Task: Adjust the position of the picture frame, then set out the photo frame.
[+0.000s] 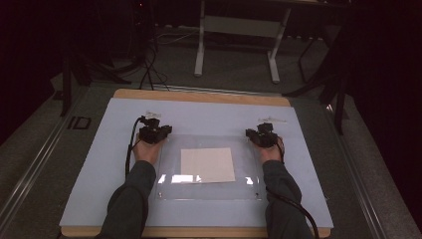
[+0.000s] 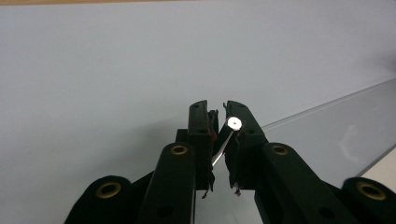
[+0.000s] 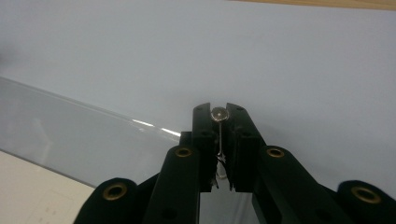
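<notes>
- Two claws, one in each of the person's hands, sit at the far corners of a clear plastic sheet that lies flat on a pale blue surface.
- The left claw is at the sheet's far left corner, and the right claw at its far right corner; the two are well apart, with the sheet between them.
- In the left gripper view, the left claw is nearly shut on a small silver pin with a round flat head. The pin leans on a slant between the jaws, its head against the right-hand jaw near the tip.
- In the right gripper view, the right claw is pinched narrow on a like metal pin (this one stands upright, its round head level with the jaw tips).
- A white paper square lies at the middle of the clear sheet; whether it is on top or beneath cannot be told.
- The sheet's edge runs as a bright line past the left claw, and another edge crosses behind the right one.
- Dark grey sleeves cover both forearms, and a black cable trails from the left claw.
</notes>
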